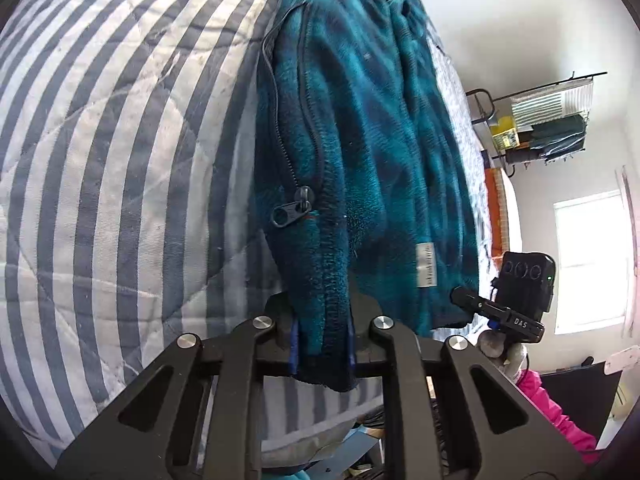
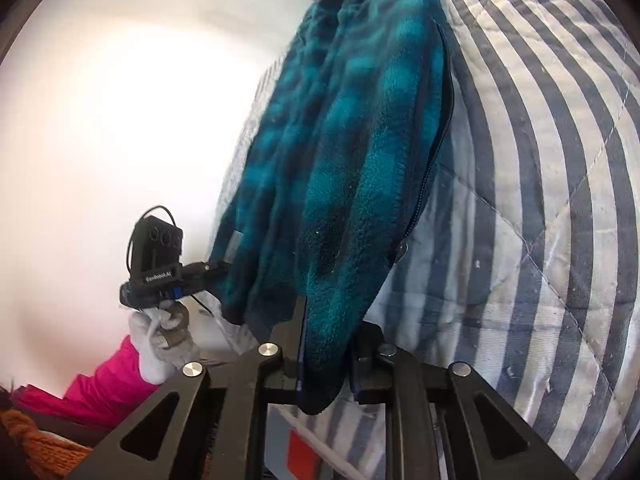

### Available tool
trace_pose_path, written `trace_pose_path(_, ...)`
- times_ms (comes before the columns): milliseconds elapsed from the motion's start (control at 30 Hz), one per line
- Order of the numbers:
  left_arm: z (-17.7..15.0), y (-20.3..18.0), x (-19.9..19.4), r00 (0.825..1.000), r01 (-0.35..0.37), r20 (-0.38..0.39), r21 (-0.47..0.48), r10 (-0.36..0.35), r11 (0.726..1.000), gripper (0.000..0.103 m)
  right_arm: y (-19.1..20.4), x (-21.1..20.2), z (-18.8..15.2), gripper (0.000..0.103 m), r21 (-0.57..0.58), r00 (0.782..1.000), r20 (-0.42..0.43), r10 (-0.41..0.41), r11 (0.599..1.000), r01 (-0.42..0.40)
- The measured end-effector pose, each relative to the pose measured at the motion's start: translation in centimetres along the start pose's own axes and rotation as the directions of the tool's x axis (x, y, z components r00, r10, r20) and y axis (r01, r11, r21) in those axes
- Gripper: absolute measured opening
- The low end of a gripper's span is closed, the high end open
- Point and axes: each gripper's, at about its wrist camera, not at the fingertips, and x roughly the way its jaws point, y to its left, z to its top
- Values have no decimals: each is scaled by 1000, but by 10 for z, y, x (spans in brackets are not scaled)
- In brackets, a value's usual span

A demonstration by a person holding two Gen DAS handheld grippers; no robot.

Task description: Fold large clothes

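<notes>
Fleece jacket lies on striped quilt; left tongs and right tongs each pinch its hem; zipper pull alongside.

1. Striped quilt: blue and white, fills the left of the left wrist view.
2. Wire rack: right side, holds folded items.
3. Window: bright, lower right.
4. Orange knit: lower-left corner of the right wrist view.

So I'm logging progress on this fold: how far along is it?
Early. Done: the teal fleece jacket lies on the striped quilt. In hand: left gripper and right gripper each clamp its near hem. Left: no finished fold shows.
</notes>
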Motion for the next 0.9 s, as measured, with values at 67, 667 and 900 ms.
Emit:
trace_pose_path(67,2,-5,-6,1000,14,2,-7,-14,1000,13,4,-7,2,13,16,999,26,48,999,-48)
trace_pose_path(667,77,-85,-48,985,36,169,45,-43,998,11,53,-39,72,12,15,990,133,51,998,-53)
trace_pose_path(900,129,-94,-34,976,-8,217,35,1,999,11,54,-40,126,12,2,982,191,-10,1000,10)
